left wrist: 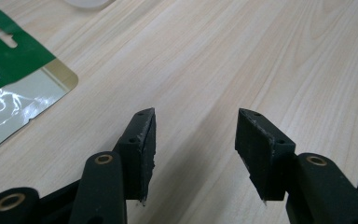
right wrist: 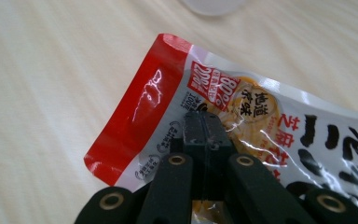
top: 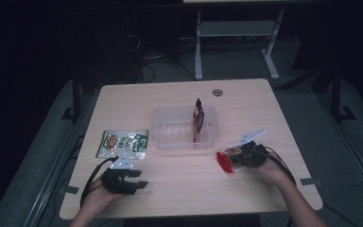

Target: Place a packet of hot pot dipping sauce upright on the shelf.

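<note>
R gripper (right wrist: 204,122) clamps red snack packet (right wrist: 168,93) above table (top: 184,189).

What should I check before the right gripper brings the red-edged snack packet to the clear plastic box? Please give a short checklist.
1. Right gripper shut on the red-edged snack packet: ok, the jaws pinch its film.
2. Grip secure enough for the carry: cannot tell, the jaws hold near one end.
3. Clear plastic box has free room: ok, only a dark red packet stands against its right side.
4. Path to the box free: ok, bare tabletop lies between.
5. Left gripper out of the way: ok, open near the green snack packet, at the left.
</note>
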Available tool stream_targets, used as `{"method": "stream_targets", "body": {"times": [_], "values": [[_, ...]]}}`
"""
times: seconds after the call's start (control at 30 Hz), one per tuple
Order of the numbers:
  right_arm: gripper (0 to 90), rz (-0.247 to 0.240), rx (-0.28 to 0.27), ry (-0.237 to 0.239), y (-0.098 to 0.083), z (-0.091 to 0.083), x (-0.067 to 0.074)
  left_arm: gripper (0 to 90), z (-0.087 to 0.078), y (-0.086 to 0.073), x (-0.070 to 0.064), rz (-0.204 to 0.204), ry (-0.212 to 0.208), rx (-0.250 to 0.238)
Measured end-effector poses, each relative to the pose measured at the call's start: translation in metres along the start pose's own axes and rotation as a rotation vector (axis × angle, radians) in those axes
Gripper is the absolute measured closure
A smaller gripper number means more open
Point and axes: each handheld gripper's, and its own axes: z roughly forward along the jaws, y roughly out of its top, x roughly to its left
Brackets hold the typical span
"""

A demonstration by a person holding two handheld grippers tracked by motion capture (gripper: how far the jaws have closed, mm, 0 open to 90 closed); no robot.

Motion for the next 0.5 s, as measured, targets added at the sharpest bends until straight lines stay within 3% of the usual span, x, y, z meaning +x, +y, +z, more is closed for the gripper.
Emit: {"method": "stream_targets", "body": {"times": [0.1,0.5], "values": [[90.0,-0.033,0.006,0.023,0.005,0.004,0.011,47.2,0.001,0.001,-0.002,0.006,-0.009,0.008],[90.0,-0.099,0.009,0.109,0.021,0.019,0.043,46.4,0.007,0.022,-0.013,0.041,-0.056,-0.041]]}}
